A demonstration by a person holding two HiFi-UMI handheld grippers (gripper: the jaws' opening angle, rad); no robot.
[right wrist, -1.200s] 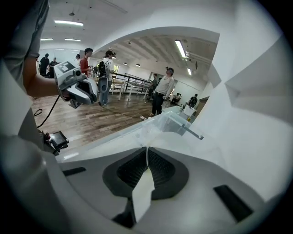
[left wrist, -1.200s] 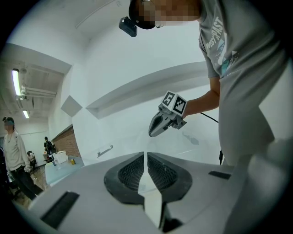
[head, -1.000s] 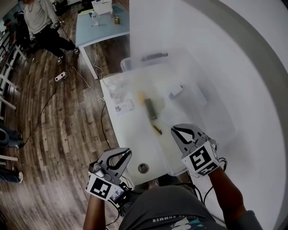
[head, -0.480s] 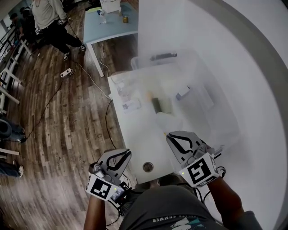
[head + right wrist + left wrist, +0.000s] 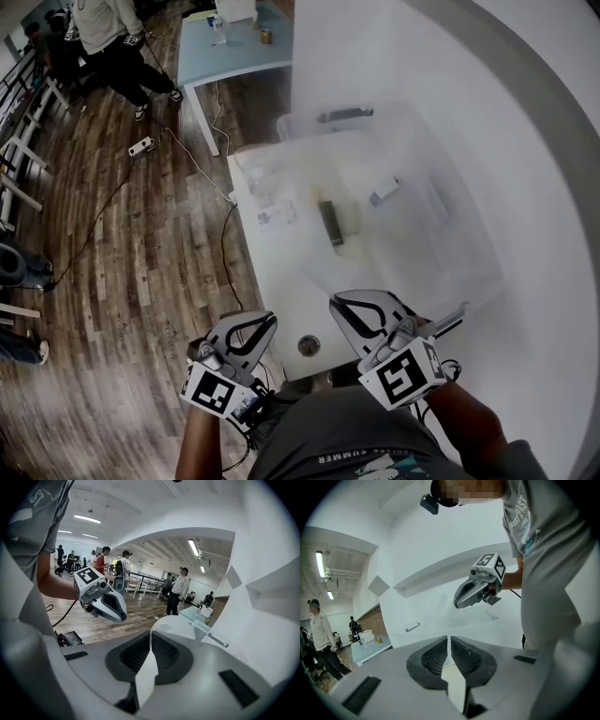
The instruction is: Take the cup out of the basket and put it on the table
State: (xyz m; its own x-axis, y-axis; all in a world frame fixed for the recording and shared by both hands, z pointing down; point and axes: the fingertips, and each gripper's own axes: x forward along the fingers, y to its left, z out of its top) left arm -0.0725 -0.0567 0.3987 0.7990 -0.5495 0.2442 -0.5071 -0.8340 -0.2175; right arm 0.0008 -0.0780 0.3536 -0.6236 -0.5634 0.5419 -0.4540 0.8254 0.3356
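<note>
Two tools: right tool [image 5: 149,657] clenched on the clear cup [image 5: 178,623] wall, cup over the bench [image 5: 281,300] near edge, outside the basket [image 5: 455,253]. Left tool [image 5: 449,654] pinched closed, empty, by the bench's near left corner.

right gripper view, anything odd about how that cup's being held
Nothing looks spilled or damaged. The right gripper is shut on only a thin slice of wall at the rim of the clear cup, one jaw inside and one outside, so the rest of the cup juts ahead unsupported. That pinch might flex it.
</note>
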